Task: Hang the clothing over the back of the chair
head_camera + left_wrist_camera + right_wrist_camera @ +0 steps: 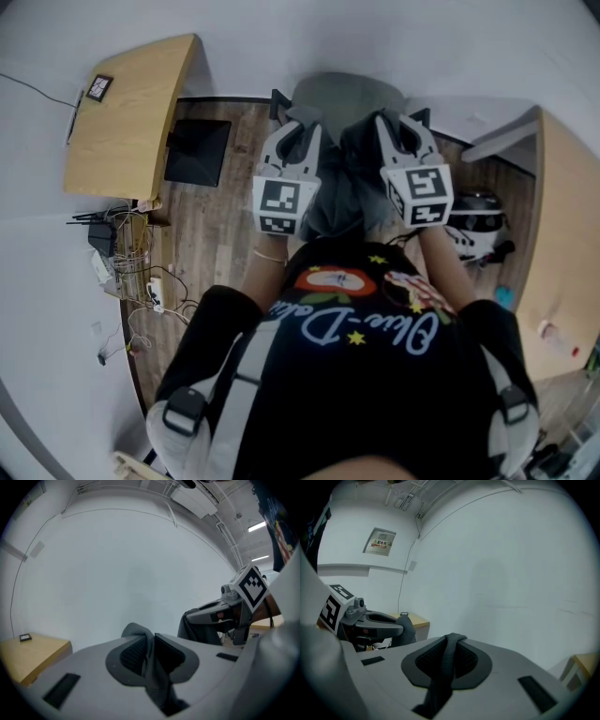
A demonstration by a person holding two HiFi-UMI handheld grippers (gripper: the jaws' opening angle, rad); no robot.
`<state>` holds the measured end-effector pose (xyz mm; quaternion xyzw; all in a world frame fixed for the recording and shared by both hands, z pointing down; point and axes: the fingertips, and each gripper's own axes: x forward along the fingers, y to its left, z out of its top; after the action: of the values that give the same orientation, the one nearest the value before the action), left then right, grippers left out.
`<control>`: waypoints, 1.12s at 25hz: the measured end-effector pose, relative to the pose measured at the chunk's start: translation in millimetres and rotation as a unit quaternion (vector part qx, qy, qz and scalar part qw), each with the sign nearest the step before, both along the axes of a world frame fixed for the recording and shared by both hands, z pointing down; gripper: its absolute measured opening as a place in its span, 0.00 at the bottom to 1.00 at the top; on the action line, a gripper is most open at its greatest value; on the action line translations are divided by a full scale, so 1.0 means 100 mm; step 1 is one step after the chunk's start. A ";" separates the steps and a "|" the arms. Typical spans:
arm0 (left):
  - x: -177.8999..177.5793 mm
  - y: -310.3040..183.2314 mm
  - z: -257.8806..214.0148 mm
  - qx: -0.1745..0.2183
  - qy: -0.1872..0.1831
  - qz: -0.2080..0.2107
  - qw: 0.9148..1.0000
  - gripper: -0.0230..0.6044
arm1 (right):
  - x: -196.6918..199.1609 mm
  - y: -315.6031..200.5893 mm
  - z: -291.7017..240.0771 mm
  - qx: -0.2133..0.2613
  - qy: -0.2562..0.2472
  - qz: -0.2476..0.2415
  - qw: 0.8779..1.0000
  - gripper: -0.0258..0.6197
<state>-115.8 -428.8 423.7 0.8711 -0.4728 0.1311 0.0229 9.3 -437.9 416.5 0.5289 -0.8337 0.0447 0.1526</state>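
Noting open room first: wooden floor [211, 234] shows in a strip from frame centre toward the left and ends at a tangle of cables [131, 272] along the left wall. A light-wood bench [141, 103] fills the upper left, its lower edge near a flat black box [197, 152] on the floor. A second bench [562, 253] runs down the right edge, with a white-and-black helmet-like thing [478, 220] low beside it. The grey chair [342, 92] stands at top centre, between the two benches, with floor showing on either side.

Pose: both forearms reach forward from the person's black shirt [356, 375], side by side and near each other. The left tongs [302, 127] and right tongs [398, 127] point toward the top of the frame, tips over the near edge of the chair, marker cubes facing the head camera.

Grip: the left gripper view shows the left tongs clenched on a fold of the grey clothing [342, 202], fabric bunched above the pads and trailing down between them. The right gripper view shows the right tongs clenched on a narrow band of the same cloth.

The clothing hangs bunched between the two tongs at mid-frame, just below the chair in the picture. Whether it touches the chair cannot be told.
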 end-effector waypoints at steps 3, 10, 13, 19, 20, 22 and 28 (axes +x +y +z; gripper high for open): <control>0.00 0.04 0.06 -0.009 -0.003 -0.007 1.000 0.09 | 0.02 0.05 0.08 -0.010 0.004 -0.001 1.000 0.06; -0.01 0.13 0.18 -0.027 -0.010 -0.021 0.999 0.09 | 0.03 0.15 0.24 -0.030 0.012 -0.006 0.999 0.06; 0.00 0.16 0.20 -0.032 -0.010 -0.026 0.999 0.10 | -0.01 0.20 0.27 -0.039 0.006 -0.007 0.999 0.07; 0.03 0.25 0.31 -0.050 -0.022 -0.023 0.998 0.12 | -0.03 0.31 0.32 -0.054 0.008 -0.013 0.998 0.09; 0.04 0.26 0.33 -0.053 -0.023 -0.023 0.998 0.12 | -0.02 0.31 0.33 -0.056 0.010 -0.014 0.998 0.09; 0.05 0.28 0.35 -0.058 -0.023 -0.022 0.998 0.12 | 0.00 0.32 0.36 -0.054 0.016 -0.013 0.998 0.09; 0.01 0.36 0.40 -0.074 -0.029 -0.035 0.996 0.17 | -0.01 0.41 0.43 -0.066 0.023 -0.017 0.997 0.12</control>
<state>-115.3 -392.8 464.0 0.8458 -0.4925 0.1898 0.0783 8.0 -397.4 459.3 0.5042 -0.8340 0.0846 0.2074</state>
